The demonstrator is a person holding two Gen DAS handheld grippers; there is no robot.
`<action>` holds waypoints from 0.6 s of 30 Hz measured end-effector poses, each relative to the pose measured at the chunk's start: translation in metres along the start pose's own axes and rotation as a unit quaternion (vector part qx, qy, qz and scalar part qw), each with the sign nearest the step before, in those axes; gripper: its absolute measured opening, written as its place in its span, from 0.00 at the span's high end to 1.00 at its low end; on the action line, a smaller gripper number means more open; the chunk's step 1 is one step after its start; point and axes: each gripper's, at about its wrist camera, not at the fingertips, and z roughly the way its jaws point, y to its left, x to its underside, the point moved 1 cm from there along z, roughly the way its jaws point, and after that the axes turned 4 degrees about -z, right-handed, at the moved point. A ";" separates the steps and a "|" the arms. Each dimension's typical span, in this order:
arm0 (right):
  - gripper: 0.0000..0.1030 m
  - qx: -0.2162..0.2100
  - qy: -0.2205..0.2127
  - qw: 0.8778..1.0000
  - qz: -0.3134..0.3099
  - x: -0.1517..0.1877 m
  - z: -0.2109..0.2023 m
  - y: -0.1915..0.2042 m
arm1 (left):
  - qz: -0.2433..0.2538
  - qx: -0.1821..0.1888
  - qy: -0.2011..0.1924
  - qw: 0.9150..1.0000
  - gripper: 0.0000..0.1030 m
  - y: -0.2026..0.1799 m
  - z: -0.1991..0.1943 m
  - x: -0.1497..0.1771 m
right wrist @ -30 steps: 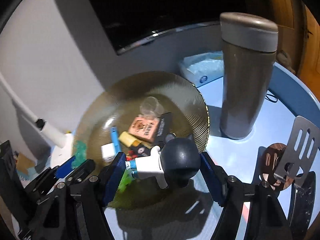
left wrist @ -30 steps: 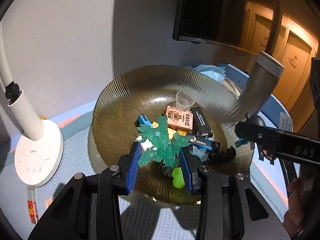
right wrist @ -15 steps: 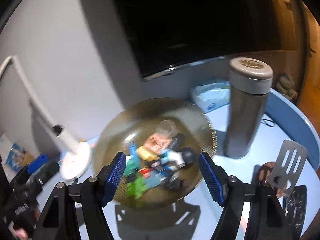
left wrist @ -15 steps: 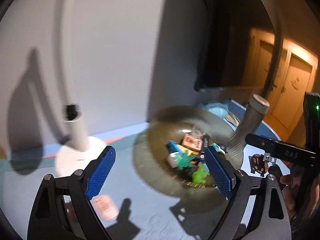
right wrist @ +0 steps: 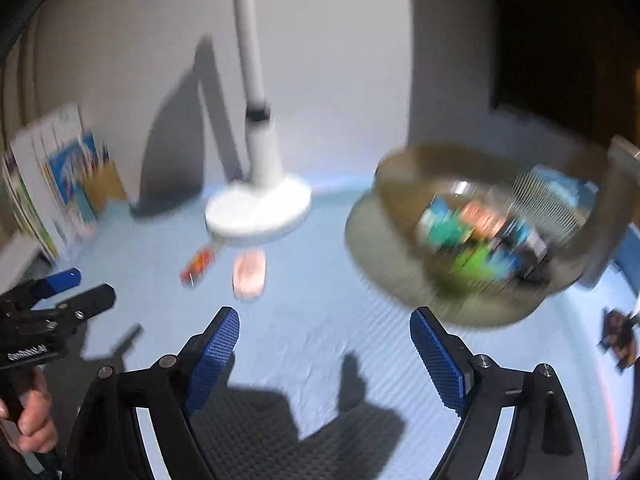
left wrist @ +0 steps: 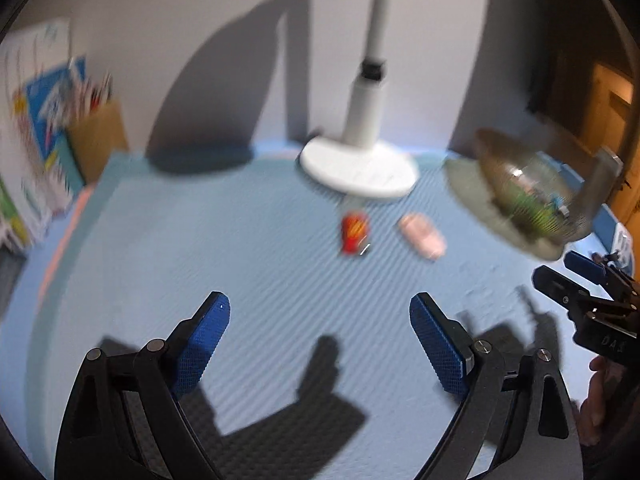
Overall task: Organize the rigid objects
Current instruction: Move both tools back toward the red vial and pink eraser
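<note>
The blue ribbed mat (left wrist: pixel 168 264) is filling most of both wrist views, with bare stretches lying under each set of fingers. At about two o'clock in the left wrist view the ribbed glass bowl (left wrist: pixel 532 196) is sitting on the mat, blurred, with a heap of small coloured pieces inside; in the right wrist view it is lying at two o'clock as well. The white lamp base (left wrist: pixel 358 170) is standing at twelve o'clock, with the bowl beside it on the three o'clock side.

Two small pieces are lying loose on the mat just in front of the lamp base: a pink piece (left wrist: pixel 422 234) and a red-and-yellow piece (left wrist: pixel 354 232), side by side and apart from the bowl. They are too blurred to name further.

The step in hand looks like a reach for the next loose item, with both tools pointing toward those two pieces. The next move is likely calling for each claw to line up over one piece, come down around it and close gently, since both pieces are small and lying flat.

The left gripper (left wrist: pixel 320 344) is standing wide and empty, touching nothing. The right gripper (right wrist: pixel 324 348) is opening its jaws, already wide, with nothing between them but mat.
</note>
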 end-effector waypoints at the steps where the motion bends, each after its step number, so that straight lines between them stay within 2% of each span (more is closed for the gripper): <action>1: 0.16 0.006 0.006 1.000 -0.003 0.006 0.007 0.001 | -0.009 0.002 0.004 1.000 0.12 0.007 0.004 0.005; 3: 0.16 0.016 0.017 1.000 -0.012 0.009 0.013 0.003 | -0.028 0.020 0.027 0.999 0.12 0.014 0.012 0.006; 4: 0.16 0.021 0.014 1.000 -0.018 0.009 0.013 0.005 | -0.035 0.030 0.023 0.999 0.12 0.016 0.011 0.005; 7: 0.11 0.047 0.024 0.997 -0.047 0.010 0.023 0.018 | -0.042 0.031 0.025 0.998 0.12 0.019 0.014 0.007; 10: 0.11 0.062 0.025 0.995 -0.079 0.014 0.027 0.030 | -0.037 0.027 0.019 0.999 0.12 0.015 0.013 0.008; 18: 0.10 0.059 0.026 0.995 -0.079 0.015 0.023 0.028 | -0.019 0.018 0.017 1.000 0.12 0.010 0.013 0.008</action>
